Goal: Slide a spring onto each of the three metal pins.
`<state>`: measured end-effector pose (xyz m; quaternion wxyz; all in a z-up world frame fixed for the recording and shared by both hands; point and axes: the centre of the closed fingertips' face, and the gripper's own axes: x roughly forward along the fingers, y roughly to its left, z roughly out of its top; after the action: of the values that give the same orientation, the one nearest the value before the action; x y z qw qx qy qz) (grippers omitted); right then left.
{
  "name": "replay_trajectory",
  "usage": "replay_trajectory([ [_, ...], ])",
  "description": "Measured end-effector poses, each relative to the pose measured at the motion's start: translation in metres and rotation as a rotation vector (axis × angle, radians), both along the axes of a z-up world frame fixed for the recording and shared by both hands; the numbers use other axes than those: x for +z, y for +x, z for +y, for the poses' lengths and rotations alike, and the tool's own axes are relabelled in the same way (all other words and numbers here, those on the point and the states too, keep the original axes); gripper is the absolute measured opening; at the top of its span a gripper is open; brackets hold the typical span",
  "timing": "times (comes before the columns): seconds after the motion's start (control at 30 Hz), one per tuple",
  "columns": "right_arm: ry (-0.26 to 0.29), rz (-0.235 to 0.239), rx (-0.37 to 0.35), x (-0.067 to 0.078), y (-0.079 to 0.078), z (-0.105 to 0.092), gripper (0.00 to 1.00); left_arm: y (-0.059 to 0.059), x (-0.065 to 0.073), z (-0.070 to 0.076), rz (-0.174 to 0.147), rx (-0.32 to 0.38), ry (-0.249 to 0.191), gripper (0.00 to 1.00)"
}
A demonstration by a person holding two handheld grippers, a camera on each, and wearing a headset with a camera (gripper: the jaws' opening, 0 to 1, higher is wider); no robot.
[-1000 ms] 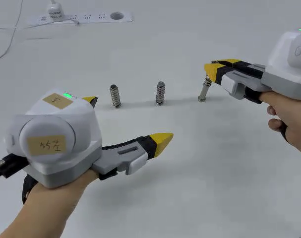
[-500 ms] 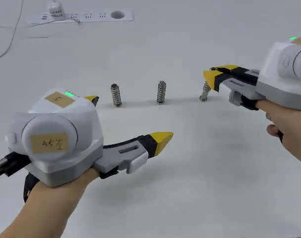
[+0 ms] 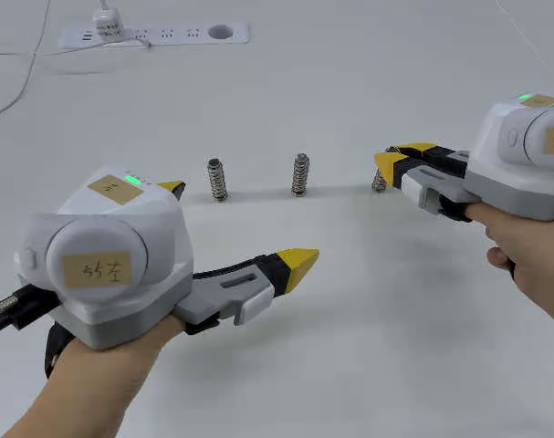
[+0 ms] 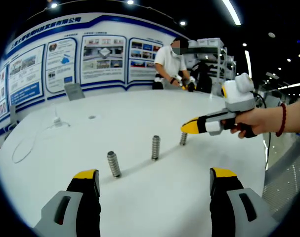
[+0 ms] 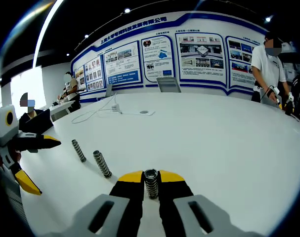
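Jaws of the left gripper [image 3: 235, 222], nearest in the head view, are spread wide with nothing held between them, low over the white table [image 3: 368, 347].

Farther out, three springs are set in a row from left to right. The left spring [image 3: 217, 180] and the middle spring [image 3: 300, 174] stand upright, apart from both grippers. Both are judged to be already seated, though the metal pins are hidden inside the coils. At the right end, the right spring [image 5: 150, 185] is held by the right gripper [image 3: 393, 160]. About two thirds of the task is therefore judged done. What is left is seating this last spring and letting it go.

In the head view the right spring is mostly covered by the yellow tips. In the right gripper view it is seen upright between those tips, which are closed against its coils. In the left gripper view it is shown from the side, with its foot on the table below the tip. How far down it has been pushed cannot be told from any view.

Farthest away in the head view, a power strip [image 3: 153, 35] and a white cable [image 3: 26, 64] lie on the table. Display boards [image 5: 159, 54] and a standing person [image 4: 170, 64] are shown beyond the table edge in the two gripper views, well outside what the head view takes in.
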<state>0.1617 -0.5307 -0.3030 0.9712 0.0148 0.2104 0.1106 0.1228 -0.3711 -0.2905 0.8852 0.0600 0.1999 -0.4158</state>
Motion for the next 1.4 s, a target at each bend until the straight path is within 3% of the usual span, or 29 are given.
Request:
replay_trajectory([
  [0.57,0.043,0.02,-0.046,-0.006,-0.003,0.003,0.12,0.001,0.002,-0.001,-0.005,-0.004,0.003,0.93],
  [0.93,0.041,0.03,-0.045,-0.006,-0.004,0.004,0.13,0.002,0.001,0.001,-0.001,-0.001,0.006,0.92],
  [1.17,0.035,0.056,-0.043,-0.01,-0.008,0.005,0.21,0.002,0.001,0.003,0.008,0.004,0.012,0.93],
  [1.4,0.038,0.041,-0.029,0.002,-0.013,0.009,0.3,0.006,0.002,0.009,0.018,0.017,0.018,0.94],
])
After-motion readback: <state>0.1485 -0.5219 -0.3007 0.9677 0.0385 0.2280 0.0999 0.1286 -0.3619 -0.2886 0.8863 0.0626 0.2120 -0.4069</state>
